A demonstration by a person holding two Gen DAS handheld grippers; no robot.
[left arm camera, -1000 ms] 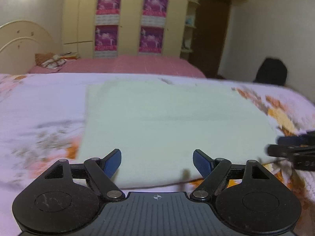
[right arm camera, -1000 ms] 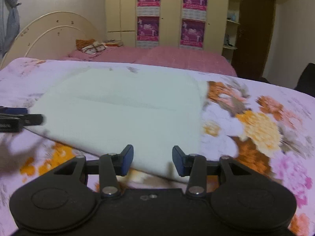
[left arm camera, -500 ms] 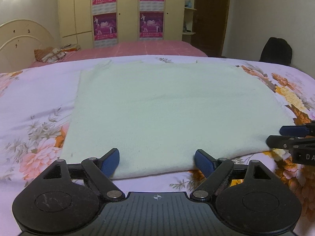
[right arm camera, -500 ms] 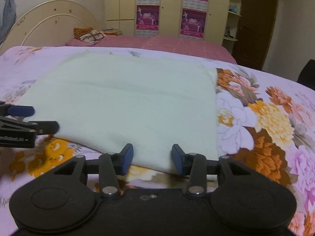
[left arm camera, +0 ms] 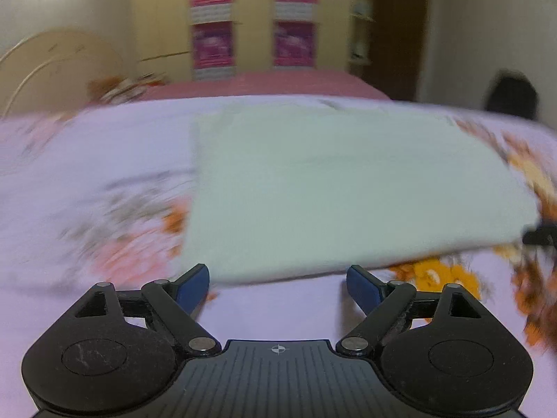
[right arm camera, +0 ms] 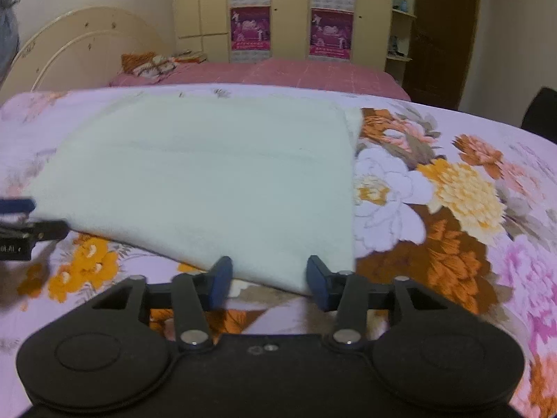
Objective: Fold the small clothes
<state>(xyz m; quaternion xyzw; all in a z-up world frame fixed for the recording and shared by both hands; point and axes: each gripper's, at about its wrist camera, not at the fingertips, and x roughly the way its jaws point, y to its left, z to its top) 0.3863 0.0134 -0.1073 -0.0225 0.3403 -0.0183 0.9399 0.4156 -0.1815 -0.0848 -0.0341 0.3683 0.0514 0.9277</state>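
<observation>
Left wrist view: the left tongs (left arm camera: pixel 277 284) stand wide apart with nothing between the blue pads, and their jaws have just been opening further. The pale green cloth (left arm camera: pixel 341 188) lies flat on the floral bedspread (left arm camera: pixel 87 188), straight ahead and reaching off to the right. Its near left corner sits just past the left pad, and its near edge runs across the picture, just beyond the pad tips and not yet between them. The view is blurred, so finer detail of the hem cannot be told. At the far right edge the tip of the right tongs (left arm camera: pixel 539 235) shows beside the cloth's near right corner.

Right wrist view: the right tongs (right arm camera: pixel 266 277) are partly open, their jaws having just closed a little. The cloth's (right arm camera: pixel 209 177) near right corner lies in the gap between the pads, which do not look pressed on it. From here the cloth spreads forward and to the left, its long axis running left to right, from one pair of tongs to the other. The left tongs (right arm camera: pixel 21 219) hover at the opposite near corner. In my judgement the right tongs are the nearer to a grip, and the coming fold would carry the near edge towards the far one.
</observation>
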